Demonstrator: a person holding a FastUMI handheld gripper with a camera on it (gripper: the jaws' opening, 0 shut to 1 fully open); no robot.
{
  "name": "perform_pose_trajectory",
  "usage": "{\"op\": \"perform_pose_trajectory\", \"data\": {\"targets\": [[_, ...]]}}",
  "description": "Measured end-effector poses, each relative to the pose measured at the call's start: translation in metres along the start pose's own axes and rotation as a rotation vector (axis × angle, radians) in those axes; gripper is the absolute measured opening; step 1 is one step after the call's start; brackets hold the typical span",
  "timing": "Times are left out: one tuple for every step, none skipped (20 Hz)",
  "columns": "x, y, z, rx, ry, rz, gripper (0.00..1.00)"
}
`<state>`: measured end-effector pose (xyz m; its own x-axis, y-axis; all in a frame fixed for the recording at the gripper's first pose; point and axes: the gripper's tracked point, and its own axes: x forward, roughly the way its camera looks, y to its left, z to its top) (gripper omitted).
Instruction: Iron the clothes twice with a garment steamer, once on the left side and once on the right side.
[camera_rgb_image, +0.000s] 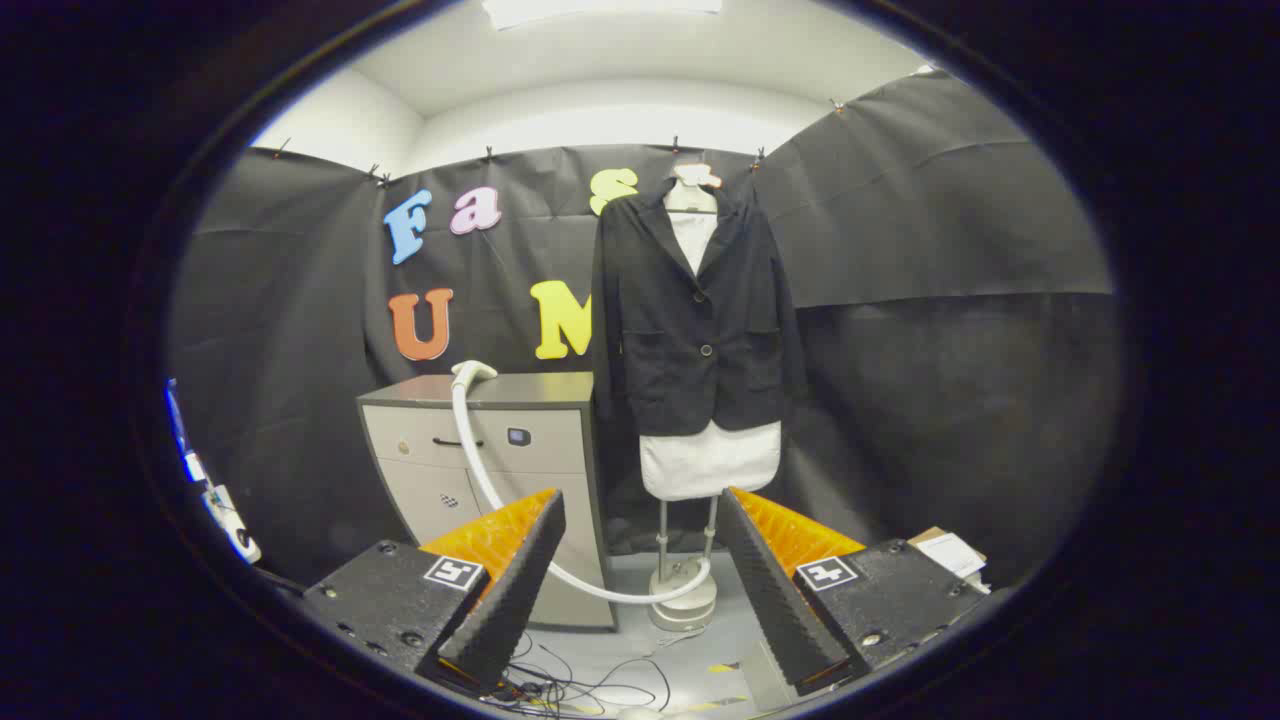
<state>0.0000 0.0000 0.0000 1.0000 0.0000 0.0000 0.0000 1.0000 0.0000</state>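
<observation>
Far left, low against the booth wall, I see a small white device with a blue-lit strip above it; too small to tell what it is. Right of that stands a grey cabinet with a dark top and drawer fronts, one with a dark handle. The steamer head lies on the cabinet's top, at its near left part, and its white hose drops down the cabinet front, then curves right along the floor to the steamer base. That base sits on the floor just right of the cabinet, beyond the gap between my fingers, with two thin poles rising from it. On the poles hangs the dark jacket, buttoned over a white shirt whose hem shows below the jacket; a hanger hook shows at the collar. The garments hang upright, touching nothing of mine, well beyond the fingertips. My gripper is spread wide, fingers well apart, nothing between them, nothing gripped. Loose dark cables lie on the grey floor near the fingers. Far right, behind the right finger, some cardboard and paper sit low by the wall.
</observation>
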Motion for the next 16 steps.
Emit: {"op": "perform_pose_trajectory", "data": {"targets": [[-0.001,0.001,0.000,-0.005,0.003,-0.003,0.99],[0.000,0.001,-0.001,-0.008,0.004,-0.004,0.99],[0.001,0.002,-0.002,-0.010,0.005,-0.005,0.99],[0.001,0.002,-0.003,-0.010,0.005,-0.007,0.99],[0.002,0.003,-0.004,-0.012,0.009,-0.007,0.99],[0.002,0.005,-0.007,-0.012,0.014,-0.006,0.99],[0.003,0.008,-0.006,-0.008,0.013,-0.002,0.99],[0.003,0.008,-0.005,-0.004,0.011,-0.004,0.99],[0.004,0.007,-0.005,-0.001,0.011,-0.005,0.99],[0.006,0.009,-0.005,0.000,0.011,-0.005,0.99],[0.006,0.009,-0.003,0.002,0.010,-0.006,0.99],[0.007,0.011,-0.003,0.002,0.010,-0.005,0.99],[0.008,0.011,-0.001,0.001,0.008,-0.008,0.99],[0.009,0.012,0.000,-0.002,0.008,-0.010,0.99],[0.012,0.011,0.001,-0.002,0.013,-0.020,0.99],[0.014,0.010,0.002,-0.002,0.016,-0.025,0.99]]}}
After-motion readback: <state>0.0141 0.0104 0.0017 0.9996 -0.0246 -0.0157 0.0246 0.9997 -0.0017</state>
